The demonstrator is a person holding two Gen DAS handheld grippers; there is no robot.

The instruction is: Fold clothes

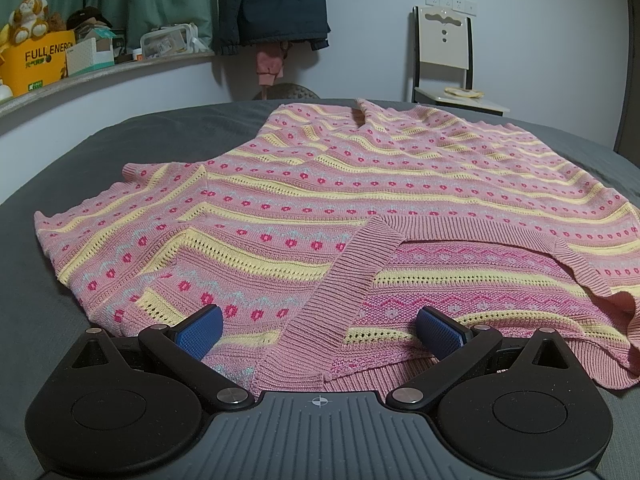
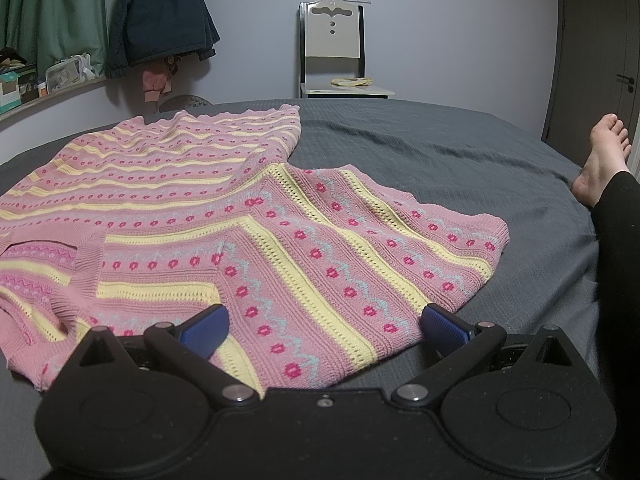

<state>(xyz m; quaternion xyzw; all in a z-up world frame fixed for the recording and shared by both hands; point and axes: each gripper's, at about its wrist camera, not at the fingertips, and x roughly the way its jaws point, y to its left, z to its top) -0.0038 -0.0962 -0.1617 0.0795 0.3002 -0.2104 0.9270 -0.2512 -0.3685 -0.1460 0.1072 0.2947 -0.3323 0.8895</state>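
The knit sweater lies spread flat on the bed, its neck opening nearest the left gripper and one sleeve reaching toward the right gripper. Behind the sweater, beyond the bed's far edge, stands a chair, with a jacket hanging to its left. A person's bare foot rests on the bed, right of the sweater.

Chair, hanging coat, cluttered shelf, bare foot.
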